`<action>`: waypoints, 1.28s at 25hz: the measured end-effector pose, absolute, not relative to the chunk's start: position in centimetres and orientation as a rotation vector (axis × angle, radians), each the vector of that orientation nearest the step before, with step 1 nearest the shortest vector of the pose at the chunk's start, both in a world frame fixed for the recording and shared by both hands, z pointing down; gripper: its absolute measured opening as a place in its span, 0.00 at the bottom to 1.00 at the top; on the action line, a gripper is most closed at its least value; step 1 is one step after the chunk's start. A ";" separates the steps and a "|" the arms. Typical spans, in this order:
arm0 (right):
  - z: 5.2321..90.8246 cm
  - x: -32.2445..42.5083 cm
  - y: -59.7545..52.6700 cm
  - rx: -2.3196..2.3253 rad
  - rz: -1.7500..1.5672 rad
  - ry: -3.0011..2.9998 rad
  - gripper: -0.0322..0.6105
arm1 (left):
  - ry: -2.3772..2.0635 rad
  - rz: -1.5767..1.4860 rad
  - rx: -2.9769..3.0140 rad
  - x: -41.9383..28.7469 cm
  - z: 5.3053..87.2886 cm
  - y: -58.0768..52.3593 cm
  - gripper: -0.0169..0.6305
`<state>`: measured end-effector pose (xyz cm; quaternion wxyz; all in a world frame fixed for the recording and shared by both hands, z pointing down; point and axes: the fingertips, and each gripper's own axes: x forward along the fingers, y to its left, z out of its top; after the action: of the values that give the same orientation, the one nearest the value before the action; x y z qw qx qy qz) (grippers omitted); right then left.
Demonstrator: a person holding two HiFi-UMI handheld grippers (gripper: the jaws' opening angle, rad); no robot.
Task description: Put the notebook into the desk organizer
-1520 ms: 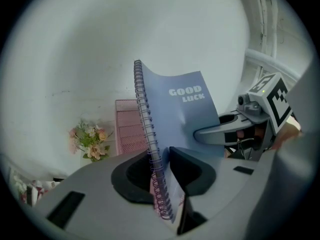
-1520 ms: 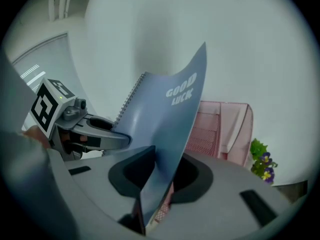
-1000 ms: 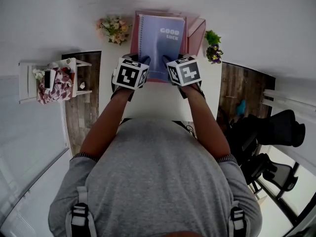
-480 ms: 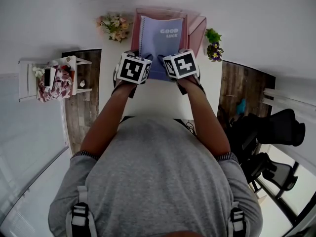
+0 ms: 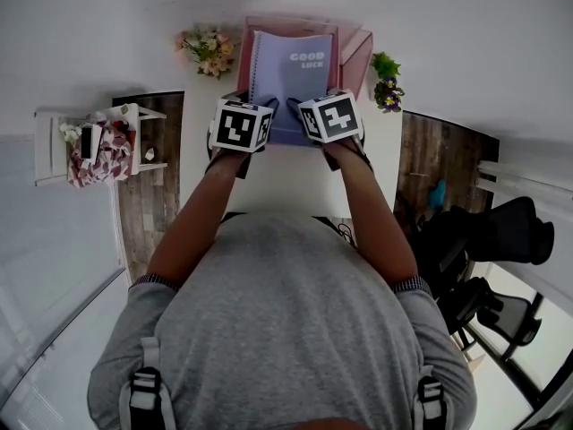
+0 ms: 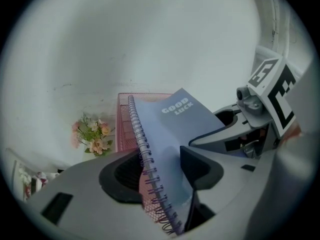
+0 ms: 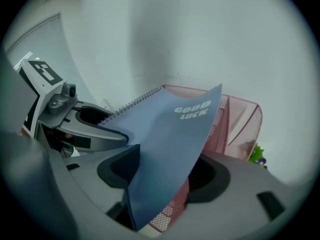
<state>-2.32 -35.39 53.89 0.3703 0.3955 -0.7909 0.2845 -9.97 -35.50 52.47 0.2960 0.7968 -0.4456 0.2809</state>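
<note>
The spiral-bound notebook (image 5: 291,79) marked "GOOD LUCK" stands nearly upright inside the pink mesh desk organizer (image 5: 358,56) at the far edge of the white desk (image 5: 286,186), its cover facing the person and its top leaning towards the wall. The left gripper (image 5: 267,107) is at the notebook's lower left corner and the right gripper (image 5: 300,110) at its lower right. In the left gripper view the wire spine runs between the jaws, which are opening, with a gap showing on the spine's side. In the right gripper view the cover's free edge likewise stands between opening jaws, with pink mesh visible past it. This looks like the release step: the notebook seems to be seated and both grips are letting go. The next move probably calls for drawing both grippers straight back towards the person, clear of the spine and cover, so the notebook does not tip or lift out.
</note>
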 end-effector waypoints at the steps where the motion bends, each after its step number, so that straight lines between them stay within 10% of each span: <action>1: 53.8 -2.2 -35.4 1.019 0.726 -2.028 0.50 | -1.185 0.743 2.118 -9.9 52.5 -35.5 0.44; 19: 53.7 0.1 -36.2 1.092 0.541 -1.947 0.78 | -1.336 0.795 2.191 -11.1 51.4 -37.1 0.54; 32: 47.9 -0.5 -36.9 1.189 0.327 -2.185 0.65 | -1.400 0.624 2.294 -12.2 46.7 -36.9 0.45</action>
<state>-0.52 -36.86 47.92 0.3108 0.4505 -0.8277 0.1240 -12.21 -36.87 46.73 0.1902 0.8164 -0.4981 0.2219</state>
